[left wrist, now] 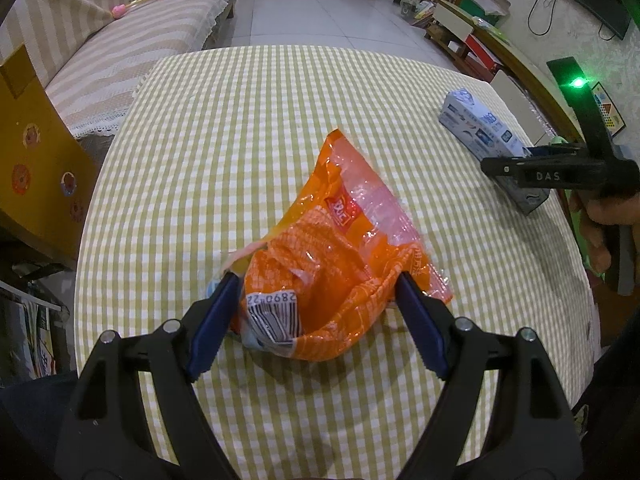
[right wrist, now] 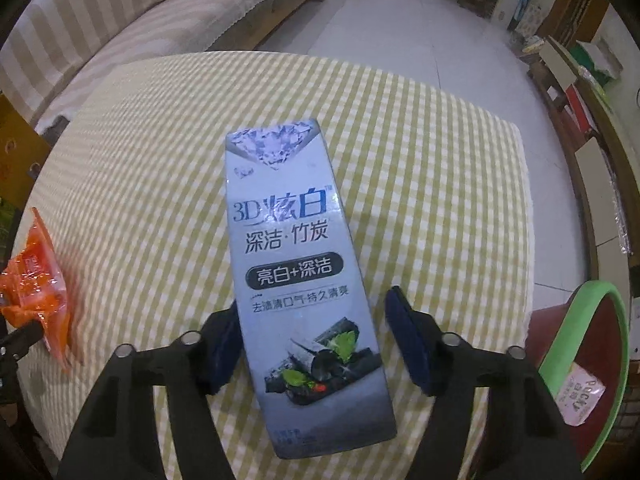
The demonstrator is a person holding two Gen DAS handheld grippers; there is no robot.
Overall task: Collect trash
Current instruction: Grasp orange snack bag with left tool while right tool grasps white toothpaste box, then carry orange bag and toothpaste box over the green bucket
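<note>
Checked tablecloth (right wrist: 420, 160) bears toothpaste box (right wrist: 296, 264) between right gripper (right wrist: 316, 336) pads, right pad apart; centre, then squeeze. Left gripper (left wrist: 316, 312) clamps orange bag (left wrist: 332, 248); keep it upright

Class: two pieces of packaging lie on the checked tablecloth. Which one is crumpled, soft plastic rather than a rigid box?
The orange snack bag, between the left gripper's fingers. The other, the grey-blue toothpaste box, is a flat-sided carton.
</note>
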